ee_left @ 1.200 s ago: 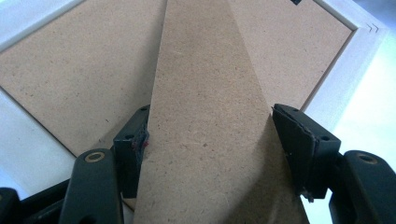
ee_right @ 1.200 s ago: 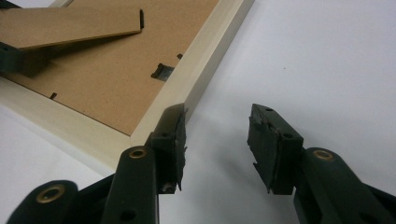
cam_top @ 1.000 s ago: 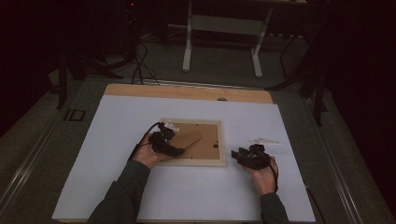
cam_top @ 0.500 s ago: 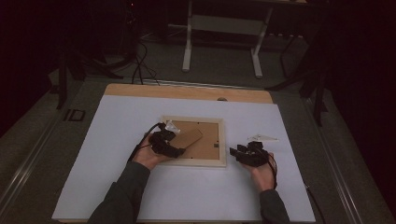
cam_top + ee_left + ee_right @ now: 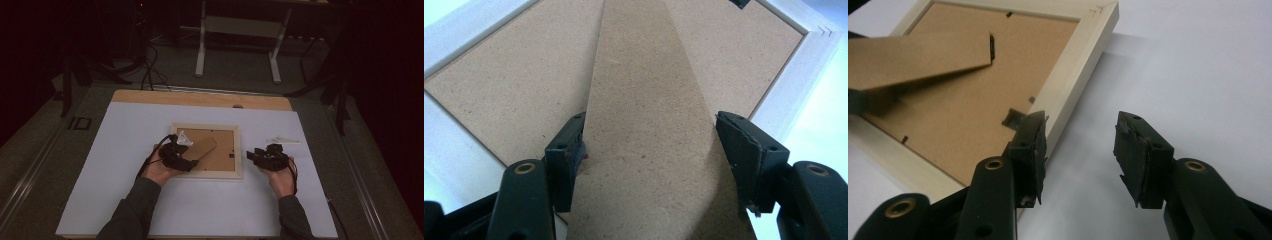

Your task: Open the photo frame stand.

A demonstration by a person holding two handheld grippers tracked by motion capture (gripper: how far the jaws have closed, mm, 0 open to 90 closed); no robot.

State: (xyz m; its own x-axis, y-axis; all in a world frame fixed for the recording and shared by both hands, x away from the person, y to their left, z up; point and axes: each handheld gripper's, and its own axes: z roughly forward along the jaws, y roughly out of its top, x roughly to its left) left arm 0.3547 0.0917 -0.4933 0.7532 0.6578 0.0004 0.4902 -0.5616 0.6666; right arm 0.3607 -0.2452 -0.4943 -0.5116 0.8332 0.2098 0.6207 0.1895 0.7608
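In the left gripper view our left gripper [image 5: 649,150] has its fingers [image 5: 566,150] spread to either side of the fibreboard stand [image 5: 649,125] of the picture frame [image 5: 464,30]; one finger lies against the stand's edge and the other sits just beside the opposite edge, so we cannot tell whether they are clenched on it. In the right gripper view our right gripper [image 5: 1080,150] is released, one finger [image 5: 1030,145] over the frame's pale wooden border and the other above bare bench, nothing between them. The frame [image 5: 206,151] lies face down at the centre of the high view, on the white sheet covering the bench [image 5: 125,200], with our left gripper [image 5: 192,163] on its lower left corner and our right gripper [image 5: 252,157] just off its right edge. Wide white room lies on all sides. A small clear piece [image 5: 184,138] sits at the frame's upper left, and a thin pale object [image 5: 281,140] lies to the upper right of the right gripper.
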